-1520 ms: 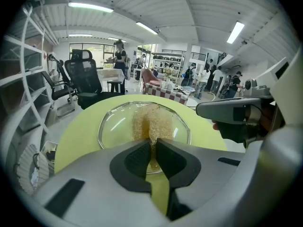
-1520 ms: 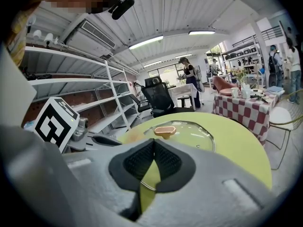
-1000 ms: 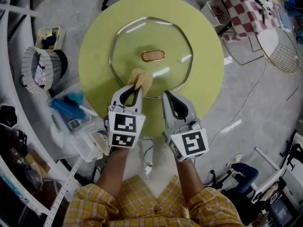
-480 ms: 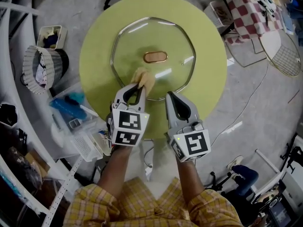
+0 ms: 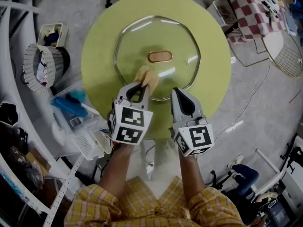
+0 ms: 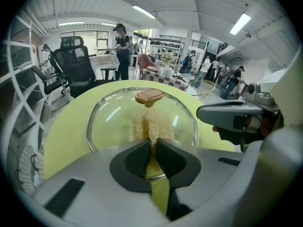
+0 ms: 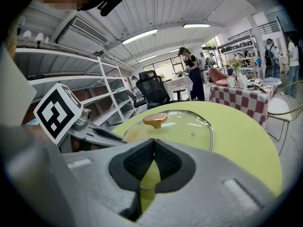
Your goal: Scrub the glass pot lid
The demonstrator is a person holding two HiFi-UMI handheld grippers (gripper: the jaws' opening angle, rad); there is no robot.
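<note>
Lid (image 5: pixel 156 56) of clear glass lies flat on my round green table (image 5: pixel 99 46), with its copper-coloured knob (image 5: pixel 160 56) at the centre pointing up. My left gripper (image 5: pixel 141 86) has its jaws clamped on a tan, fibrous scrubbing pad (image 5: pixel 147 76). The pad sticks out ahead of the tips and rests on the glass just on my side of the knob, a little to its left. My right gripper (image 5: pixel 178 92) has its jaws pressed together at the tips with nothing between them. It also sits on my side of the knob, to its right, over the lid's near rim; I cannot tell whether it touches the glass. The two grippers are side by side, near each other but apart. Well to the left of the knob, off the table, are a white ribbed basket (image 5: pixel 40 70) and a clear plastic bin (image 5: pixel 78 122). Far to the right of the knob is a red-and-white checked cloth (image 5: pixel 246 8).
</note>
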